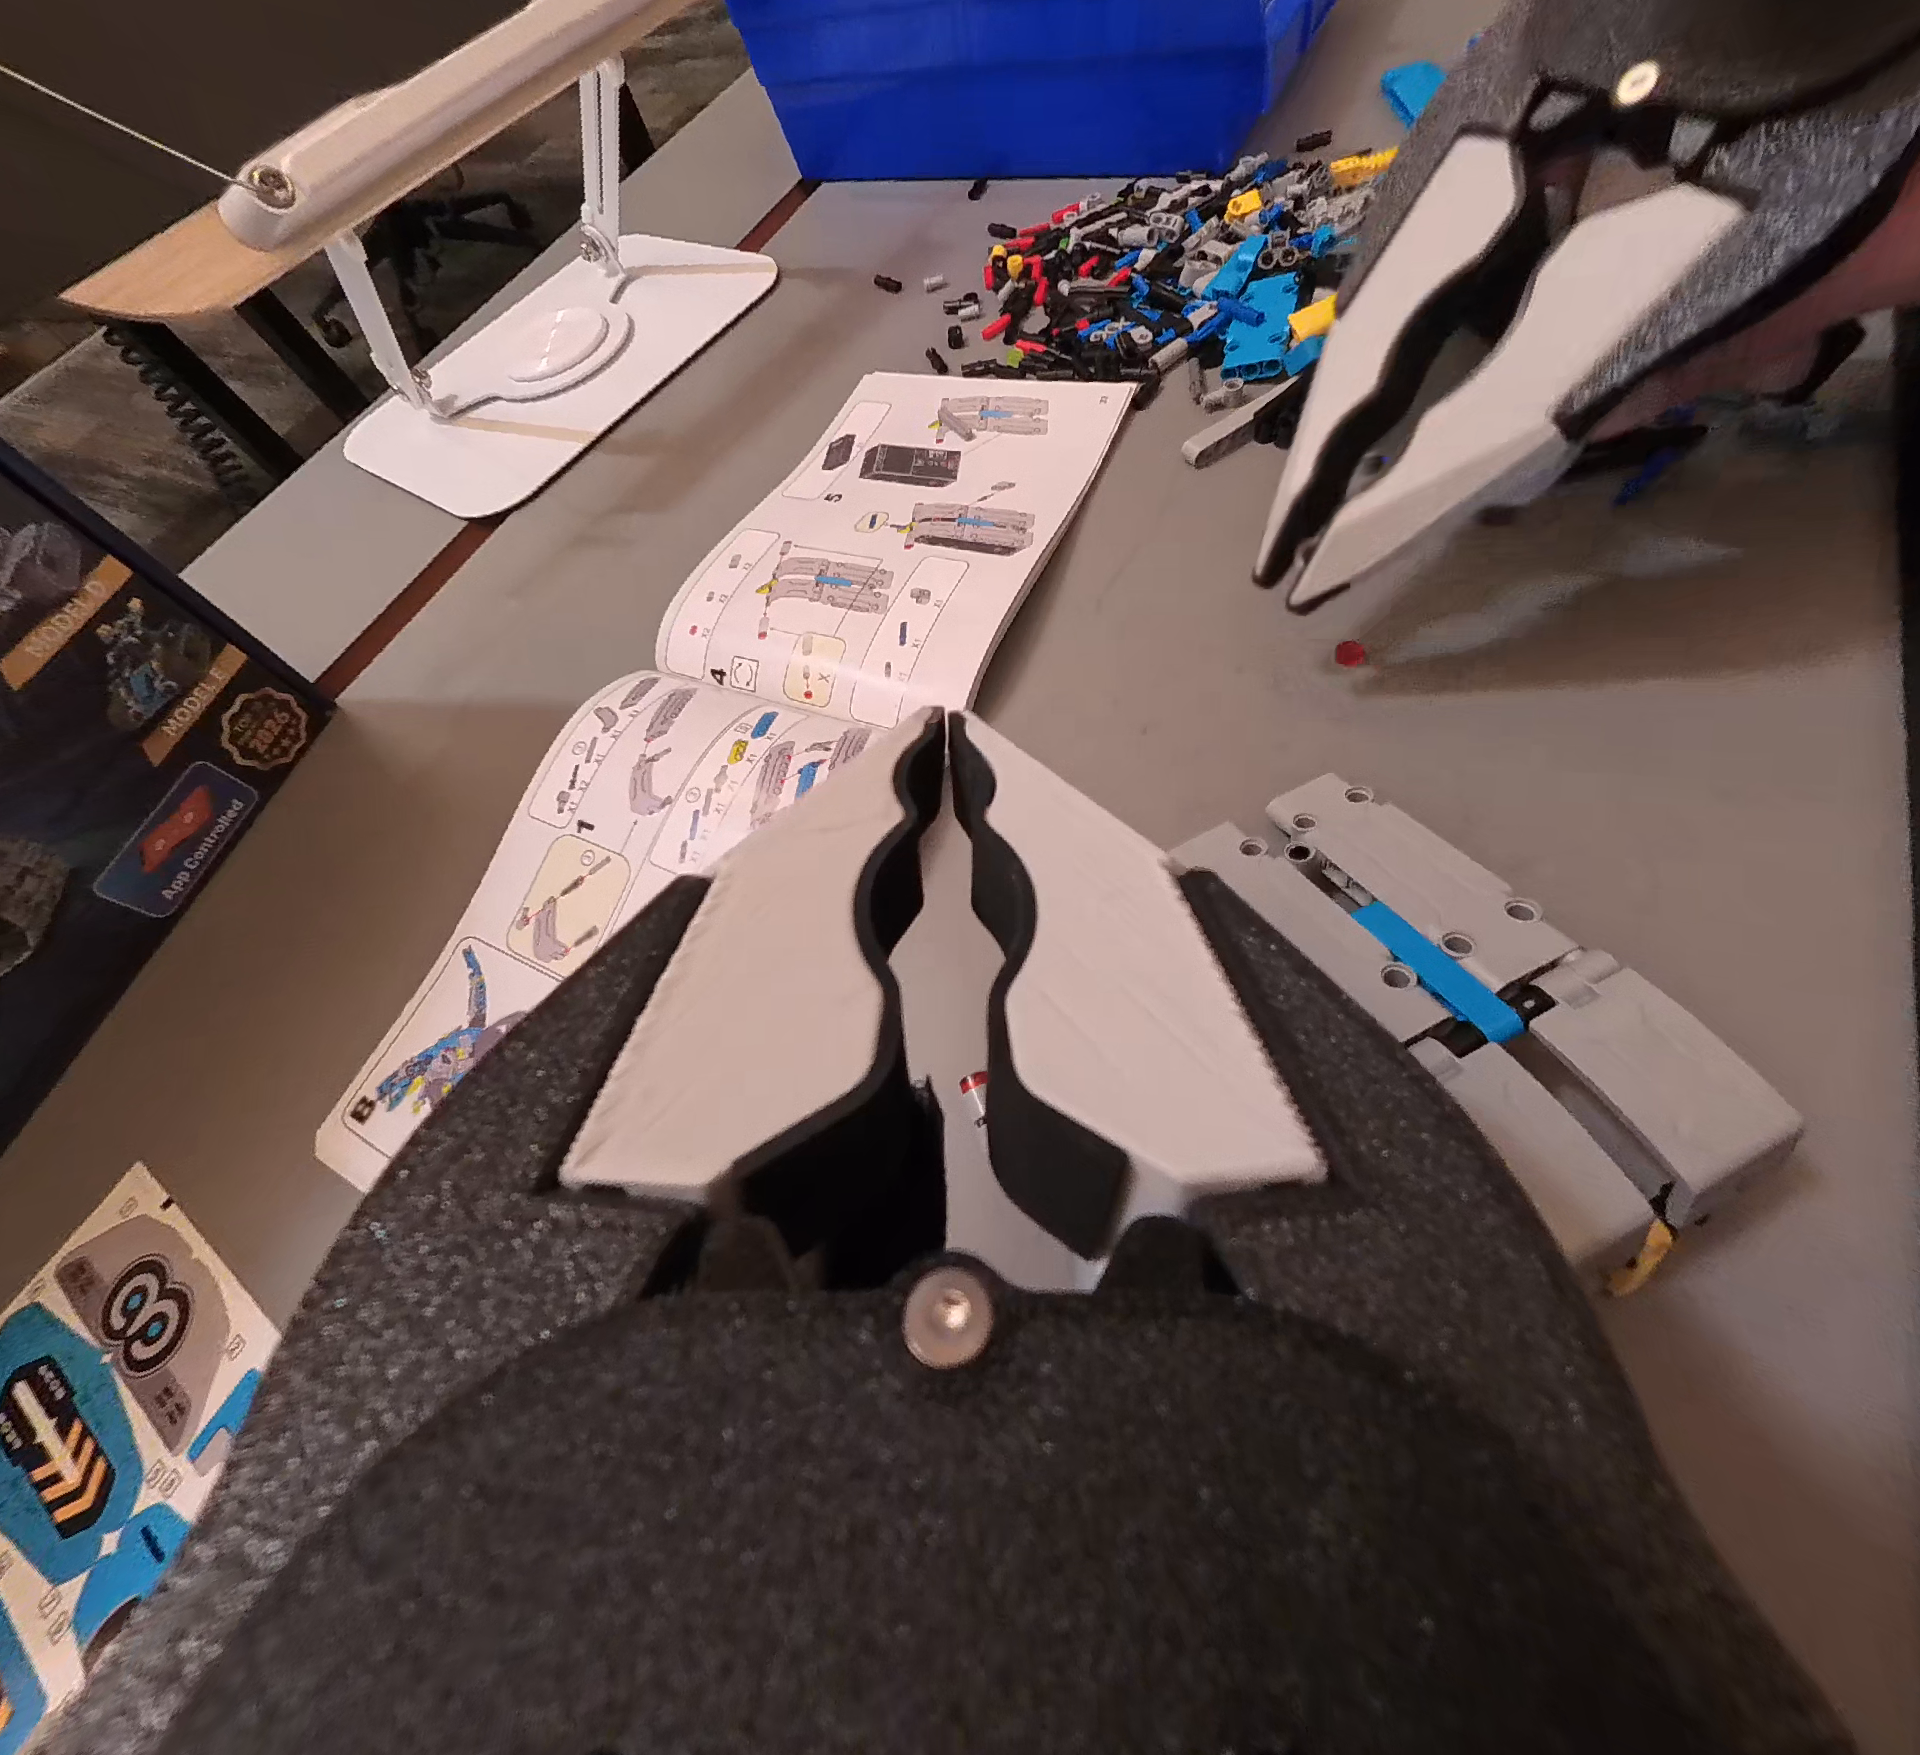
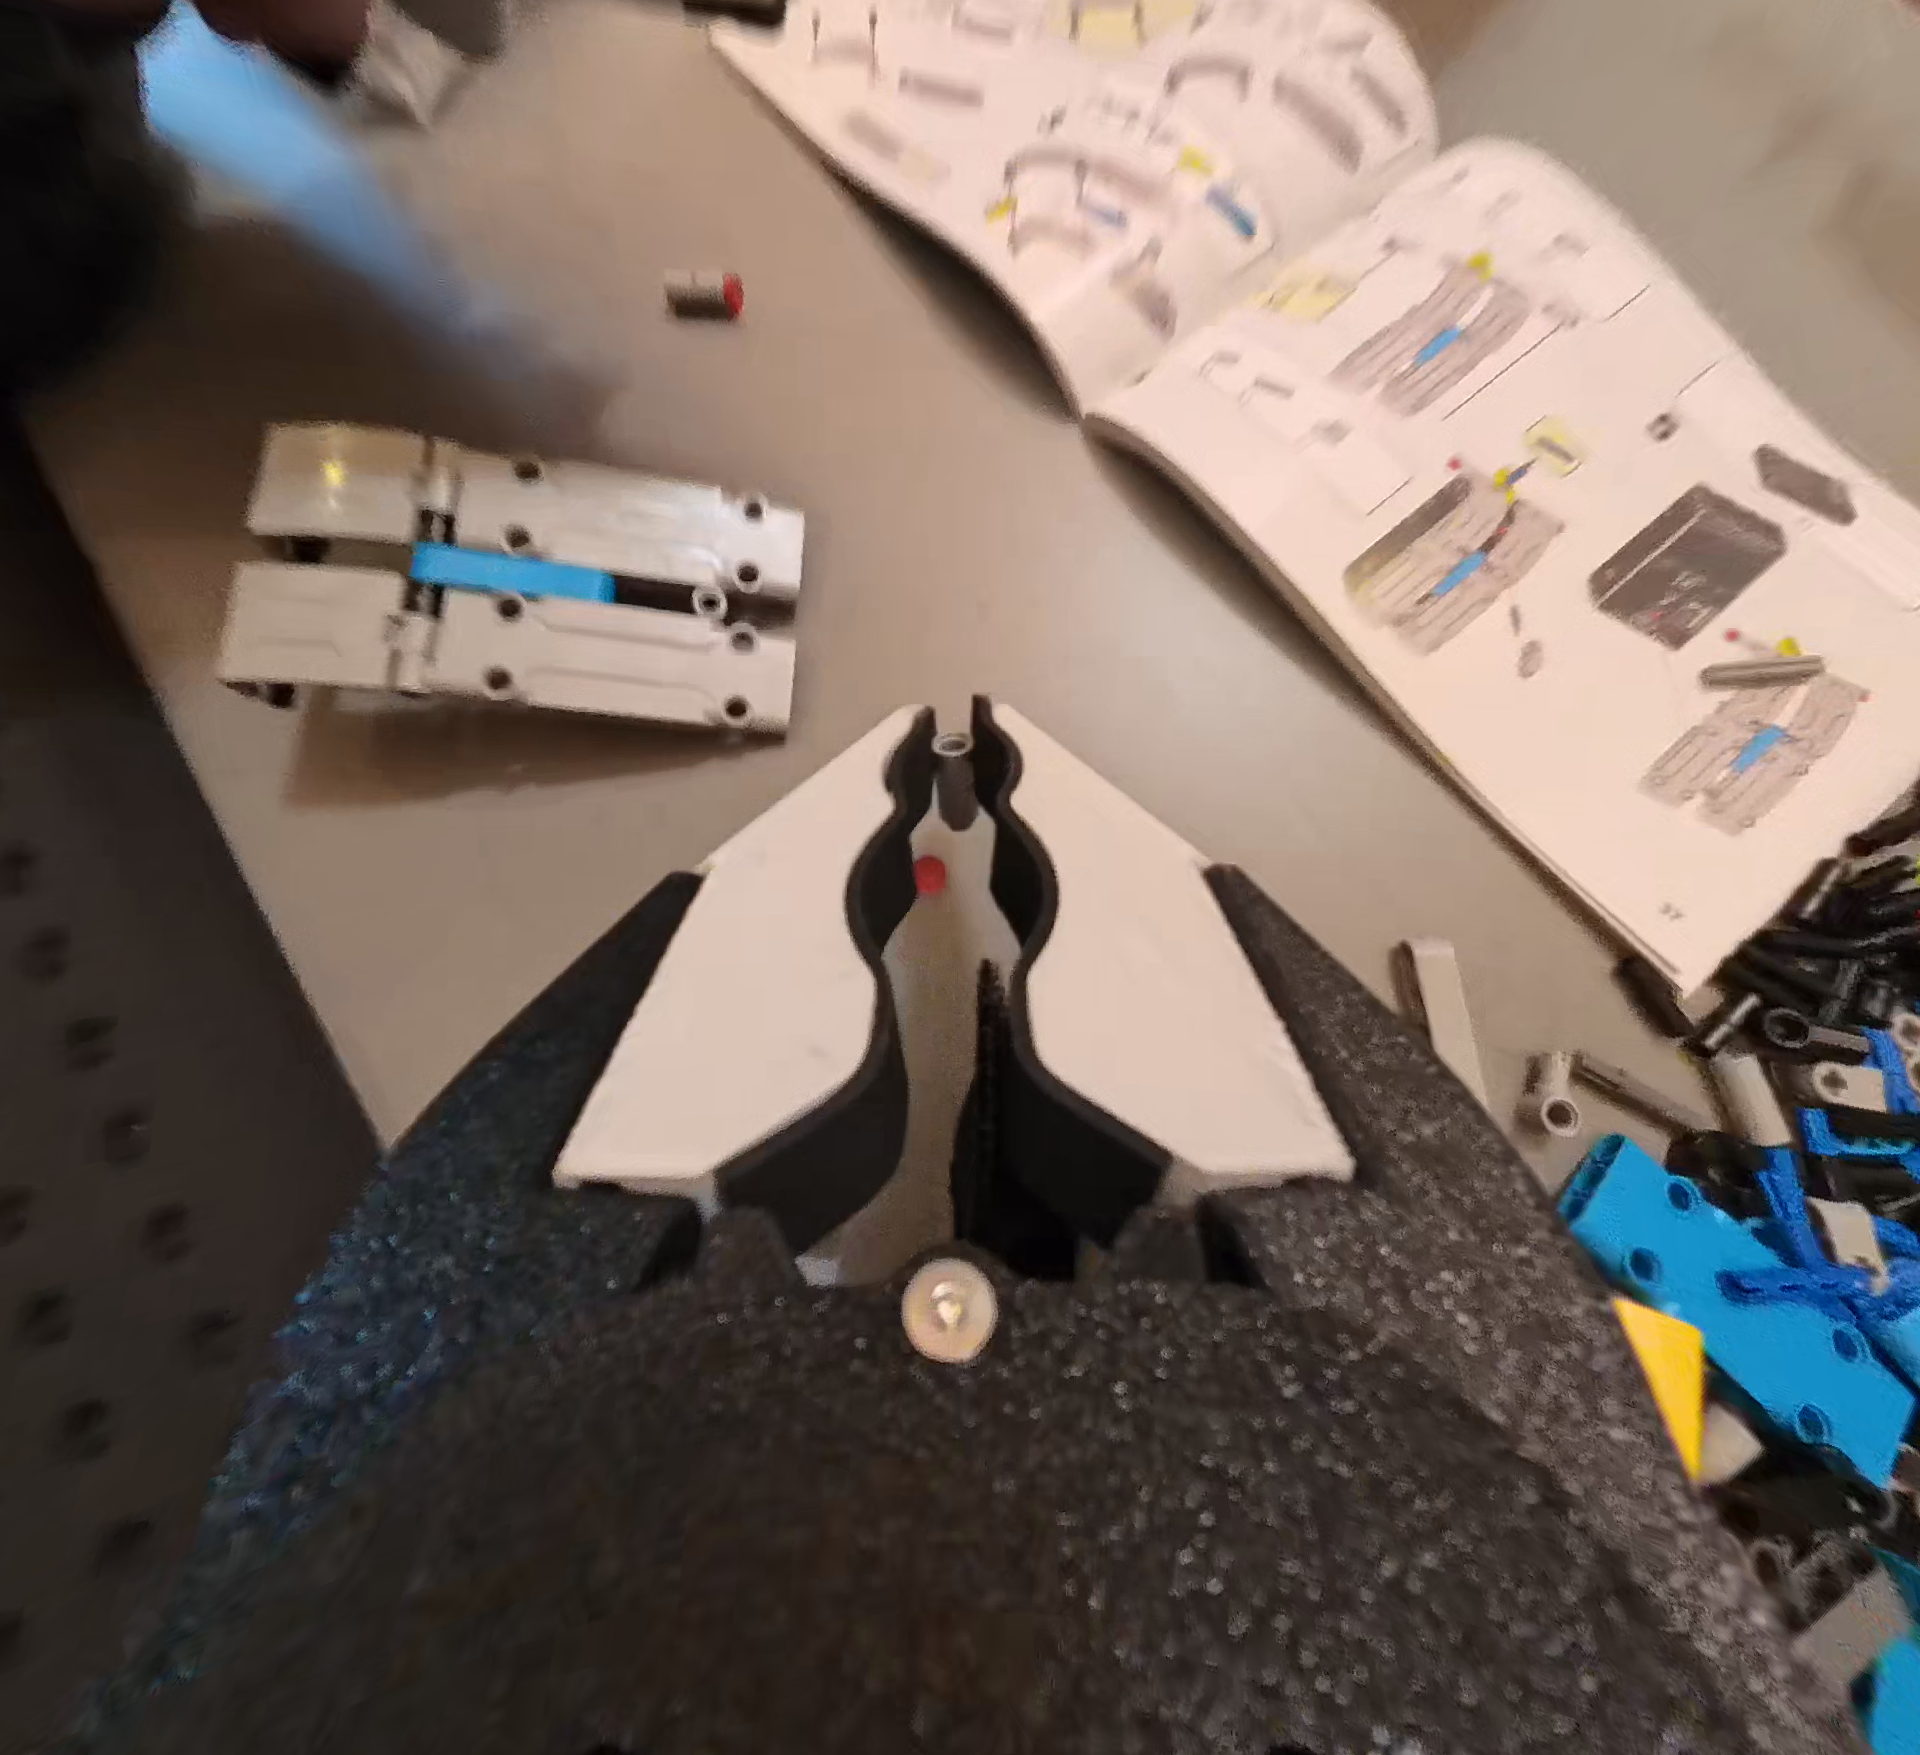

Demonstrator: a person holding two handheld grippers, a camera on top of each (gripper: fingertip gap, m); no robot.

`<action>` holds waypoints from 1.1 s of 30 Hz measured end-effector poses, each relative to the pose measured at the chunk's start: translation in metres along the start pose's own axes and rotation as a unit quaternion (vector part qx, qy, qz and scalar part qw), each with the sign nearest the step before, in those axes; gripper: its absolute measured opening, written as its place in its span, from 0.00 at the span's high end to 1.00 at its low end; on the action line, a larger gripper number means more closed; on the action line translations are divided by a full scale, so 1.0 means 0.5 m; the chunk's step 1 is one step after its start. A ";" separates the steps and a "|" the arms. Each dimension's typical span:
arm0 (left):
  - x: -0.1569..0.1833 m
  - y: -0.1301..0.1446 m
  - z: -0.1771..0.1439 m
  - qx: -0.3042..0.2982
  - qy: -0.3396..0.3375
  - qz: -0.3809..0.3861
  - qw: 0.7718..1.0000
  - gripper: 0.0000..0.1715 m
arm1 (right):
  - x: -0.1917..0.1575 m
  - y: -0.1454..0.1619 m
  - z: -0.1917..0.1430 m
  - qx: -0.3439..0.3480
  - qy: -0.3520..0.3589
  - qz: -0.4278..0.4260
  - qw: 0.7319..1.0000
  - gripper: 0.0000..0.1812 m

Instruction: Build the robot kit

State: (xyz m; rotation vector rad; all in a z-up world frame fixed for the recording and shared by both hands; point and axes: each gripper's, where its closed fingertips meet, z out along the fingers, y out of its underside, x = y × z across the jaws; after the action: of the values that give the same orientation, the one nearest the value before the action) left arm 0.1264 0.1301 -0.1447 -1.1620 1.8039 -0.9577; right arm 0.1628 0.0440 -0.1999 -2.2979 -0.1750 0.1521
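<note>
Your left gripper (image 1: 948, 718) has its fingers pressed together with nothing between them, its tips over the near edge of the open booklet (image 1: 894, 552). Just to its right, a grey panel assembly (image 1: 1486, 988) with a blue strip lies flat on the tabletop (image 1: 1247, 697). A sticker sheet (image 1: 94, 1393) sits at the near left, and a dark box (image 1: 135, 749) stands at the tabletop's left edge.

Your right gripper (image 2: 954, 718) has its fingers clamped on a small grey pin (image 2: 954, 770), held near the tips and pointing forward. A red stud (image 2: 928, 872) shows on the tabletop below, seen through the gap behind the pin. Ahead and to the left lies the same grey assembly (image 2: 520, 583), apart from the fingers. Beyond it, a short grey piece with a red end (image 2: 707, 294) lies alone. The booklet (image 2: 1351, 375) spreads ahead to the right, and a pile of parts (image 2: 1787, 1217) crowds your right side, close against the gripper body.

Farther off in the left wrist view, the pile (image 1: 1174, 282) lies past the booklet, with a blue bin (image 1: 1039, 43) behind it and a white stand (image 1: 561, 355) to the left. The right wrist view is blurred at its top left.
</note>
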 end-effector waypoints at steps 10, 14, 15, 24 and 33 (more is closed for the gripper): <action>0.133 -0.029 0.001 0.032 0.169 -0.033 0.984 0.93 | -0.044 -0.137 -0.073 0.235 -0.232 0.289 0.899 0.97; 0.165 -0.047 0.011 0.047 0.192 -0.059 0.979 0.89 | -0.065 -0.176 -0.083 0.295 -0.257 0.313 0.865 0.97; 0.164 -0.052 0.013 0.053 0.187 -0.060 0.979 0.89 | -0.071 -0.183 -0.081 0.303 -0.253 0.305 0.867 0.97; 0.096 -0.084 -0.005 0.105 0.084 -0.036 0.990 0.97 | -0.099 -0.177 -0.060 0.280 -0.232 0.260 0.894 0.97; 0.111 -0.083 -0.008 0.100 0.016 0.114 0.988 0.85 | -0.085 -0.176 -0.068 0.296 -0.295 0.333 0.845 0.97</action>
State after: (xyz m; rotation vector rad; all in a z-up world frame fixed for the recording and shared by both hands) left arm 0.1218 0.0665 -0.1176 -0.8028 1.7745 -0.9991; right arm 0.1196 0.0700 -0.1095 -1.5362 0.3344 1.1138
